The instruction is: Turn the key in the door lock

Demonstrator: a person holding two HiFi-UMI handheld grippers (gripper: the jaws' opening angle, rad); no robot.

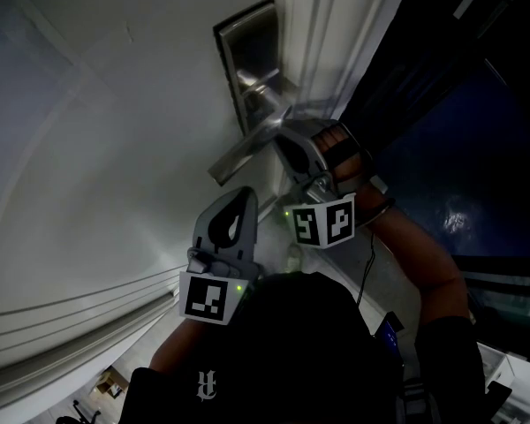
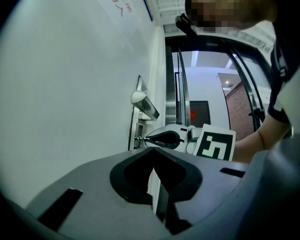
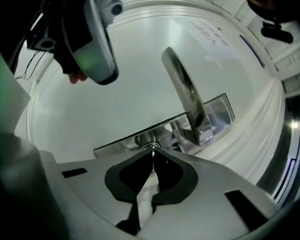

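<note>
Silver metal of the key [image 3: 152, 145] is seen as a thin sliver pinched between the tips of the right gripper [image 3: 153, 150], whose jaws are drawn together on it with no gap left at the tips. The key is seated in the lock cylinder [image 3: 149, 140], low on the polished lock plate [image 3: 217, 115] and just beside the root of the lever handle [image 3: 182, 86]. From the left gripper view the same jaws are seen pressed nose-first against the plate, below the handle. In the head view the right gripper is tucked under the handle, which is angled down and away from the plate, and its marker cube [image 1: 323, 222] is turned toward the camera. The person's right forearm [image 1: 420, 246] is stretched out behind it.

The left gripper [image 2: 153, 149] is held back from the door [image 1: 97, 131], touching nothing. Its jaws are brought fully together, the tips meeting in a point, and nothing is gripped between them. In the head view it is found low and to the left of the right gripper, near it but apart, with its own marker cube [image 1: 207, 298] below it.

The door is pale and smooth, with raised moulding lines running along it. A dark, glossy surface [image 1: 459, 148] is seen beyond the door's edge, on the side where the right arm is extended.
</note>
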